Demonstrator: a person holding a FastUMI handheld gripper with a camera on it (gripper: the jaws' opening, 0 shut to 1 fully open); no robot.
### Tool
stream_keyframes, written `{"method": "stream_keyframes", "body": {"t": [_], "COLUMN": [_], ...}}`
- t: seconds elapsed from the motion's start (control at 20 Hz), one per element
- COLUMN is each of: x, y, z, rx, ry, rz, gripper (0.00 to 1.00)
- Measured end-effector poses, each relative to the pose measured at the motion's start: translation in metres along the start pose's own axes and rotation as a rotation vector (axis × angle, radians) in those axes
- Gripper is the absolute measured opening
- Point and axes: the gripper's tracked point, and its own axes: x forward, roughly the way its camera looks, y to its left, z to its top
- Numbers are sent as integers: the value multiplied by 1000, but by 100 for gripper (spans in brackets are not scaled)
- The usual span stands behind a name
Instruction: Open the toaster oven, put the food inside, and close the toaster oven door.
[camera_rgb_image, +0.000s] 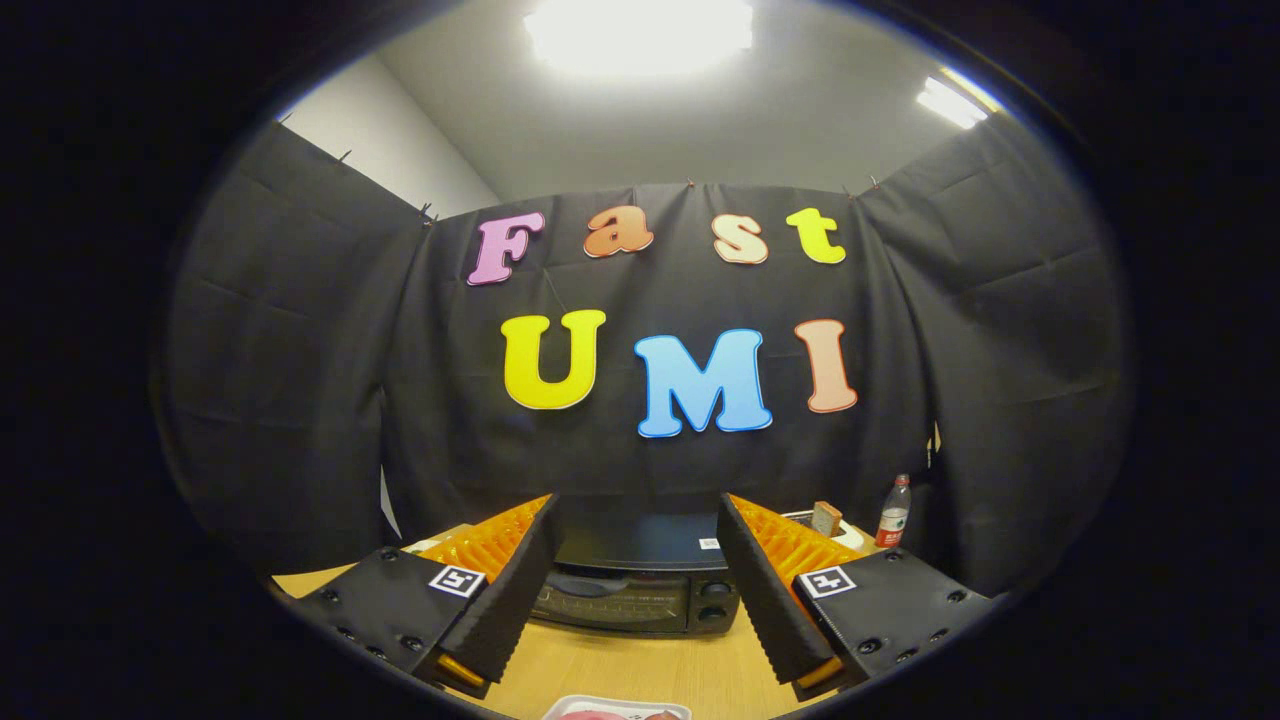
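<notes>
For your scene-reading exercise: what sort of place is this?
Probably a staged recording booth, not a kitchen: black cloth walls, a wooden table with a toaster oven, and an open gripper before it.

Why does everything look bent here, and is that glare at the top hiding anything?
In the gripper view, the fisheye lens bows the walls and table edge; the ceiling light is blown out white, yet hides nothing; the toaster oven sits dim but readable beyond the open tongs; the food tray is cut off below them.

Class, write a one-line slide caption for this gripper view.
Open gripper frames the closed toaster oven on the wooden table, food tray nearest.
</notes>
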Motion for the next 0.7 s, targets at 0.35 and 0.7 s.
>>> {"method": "stream_keyframes", "body": {"t": [0.35, 0.7], "x": [66, 121], "y": [35, 56], "z": [-47, -111], "rx": [-4, -44], "ry": [76, 181], "rz": [60, 62], "gripper": [98, 98]}}
